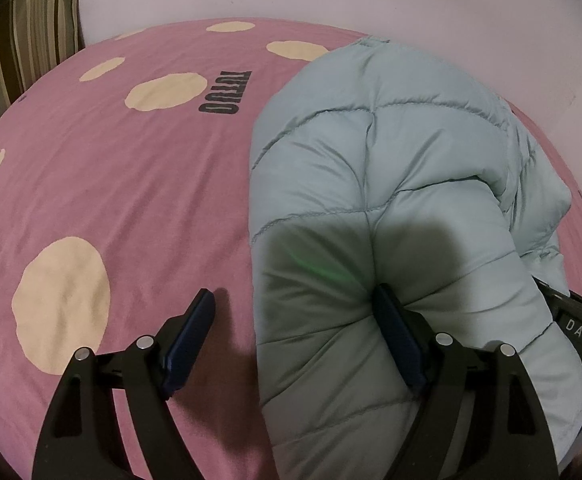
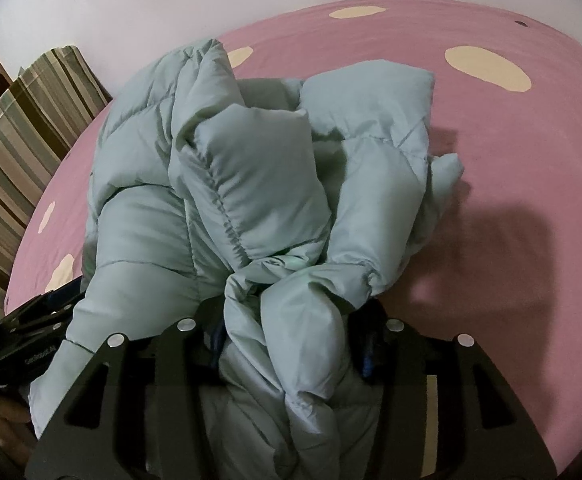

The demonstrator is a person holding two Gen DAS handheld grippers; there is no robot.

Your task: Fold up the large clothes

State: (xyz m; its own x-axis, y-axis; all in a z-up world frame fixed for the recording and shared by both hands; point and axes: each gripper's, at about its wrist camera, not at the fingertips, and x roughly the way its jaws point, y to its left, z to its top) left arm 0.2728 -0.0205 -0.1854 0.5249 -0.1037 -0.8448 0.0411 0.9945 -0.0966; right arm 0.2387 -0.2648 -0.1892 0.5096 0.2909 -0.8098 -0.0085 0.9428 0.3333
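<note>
Puffer jacket (image 1: 391,184) lies bunched on pink bedsheet (image 1: 111,160), long axis running away from both grippers. Left gripper (image 1: 295,316) fingers apart, straddling jacket's near-left edge. Right gripper (image 2: 287,344) clamped on bunched jacket fabric, nearer bulk.

Left claw (image 1: 295,320) spread wide; right claw (image 2: 287,332) seemingly clamped.

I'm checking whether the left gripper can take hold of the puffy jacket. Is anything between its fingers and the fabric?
Nothing visible is. The left gripper stands open, straddling the edge of the pale green quilted puffer jacket on the pink sheet with cream spots. One finger already presses into the fabric.
</note>
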